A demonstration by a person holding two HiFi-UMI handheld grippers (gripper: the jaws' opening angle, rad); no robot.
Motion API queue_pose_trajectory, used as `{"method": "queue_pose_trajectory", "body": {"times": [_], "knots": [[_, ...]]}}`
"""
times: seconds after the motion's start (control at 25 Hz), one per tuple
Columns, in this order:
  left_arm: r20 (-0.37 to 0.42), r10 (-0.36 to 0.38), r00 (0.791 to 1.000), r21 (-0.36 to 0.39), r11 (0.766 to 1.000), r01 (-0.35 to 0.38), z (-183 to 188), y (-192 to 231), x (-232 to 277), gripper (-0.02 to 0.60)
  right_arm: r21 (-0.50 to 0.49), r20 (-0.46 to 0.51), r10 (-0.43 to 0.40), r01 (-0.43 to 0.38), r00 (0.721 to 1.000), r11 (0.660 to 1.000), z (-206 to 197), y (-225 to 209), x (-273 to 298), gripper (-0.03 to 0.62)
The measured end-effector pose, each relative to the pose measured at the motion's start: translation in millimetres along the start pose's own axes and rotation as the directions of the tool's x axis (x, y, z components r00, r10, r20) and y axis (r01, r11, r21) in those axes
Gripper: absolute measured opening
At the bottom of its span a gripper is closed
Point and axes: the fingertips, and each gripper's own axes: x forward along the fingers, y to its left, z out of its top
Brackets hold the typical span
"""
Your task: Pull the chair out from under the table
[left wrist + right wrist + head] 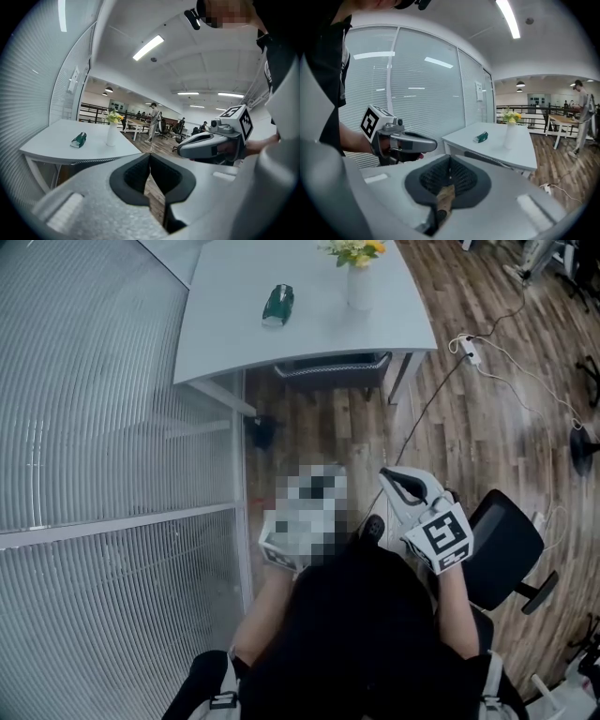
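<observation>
The chair point(333, 367) has a black backrest and stands tucked under the near edge of the white table point(234, 324). Both grippers hang in the air in front of the person's chest, well short of the chair. My right gripper point(397, 480) is shut with nothing between its jaws. In the left gripper view my left gripper point(150, 158) is shut and empty too; in the head view a mosaic patch covers most of it. The right gripper view shows the chair's backrest point(487, 159) under the table edge point(506, 157), beyond the shut jaws.
A green object point(277, 304) and a white vase with flowers point(359, 277) stand on the table. A glass wall with blinds point(94, 427) runs along the left. A second black office chair point(506, 549) is at the person's right. A power strip and cables point(469, 350) lie on the wooden floor.
</observation>
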Motion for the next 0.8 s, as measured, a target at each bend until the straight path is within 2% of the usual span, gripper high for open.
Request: {"method": "queue_pose_trajectory", "body": {"times": [0.28,0.36,0.48,0.56,0.8], "knots": [[0.002,-0.018,1.0,-0.001,1.0,0.018,9,49,9,0.009,0.114,0.052,0.03,-0.036,0.998,0.993,28,-12,38,0.002],[0.002,-0.027,1.0,0.012,1.0,0.027,14,63,11,0.009,0.043,0.026,-0.01,0.009,1.0,0.999,34,-16,51,0.002],[-0.002,-0.047,0.999,0.039,0.998,0.048,20,85,13,0.009,-0.149,-0.07,-0.08,0.069,0.994,0.986,36,-16,74,0.002],[-0.006,-0.062,0.998,0.045,0.997,0.062,21,100,14,0.009,-0.189,-0.117,-0.106,0.083,0.987,0.978,34,-13,92,0.002],[-0.02,-0.106,0.994,0.042,0.993,0.107,23,145,16,0.009,-0.056,-0.138,-0.069,0.062,0.988,0.997,40,-6,135,0.002]]}}
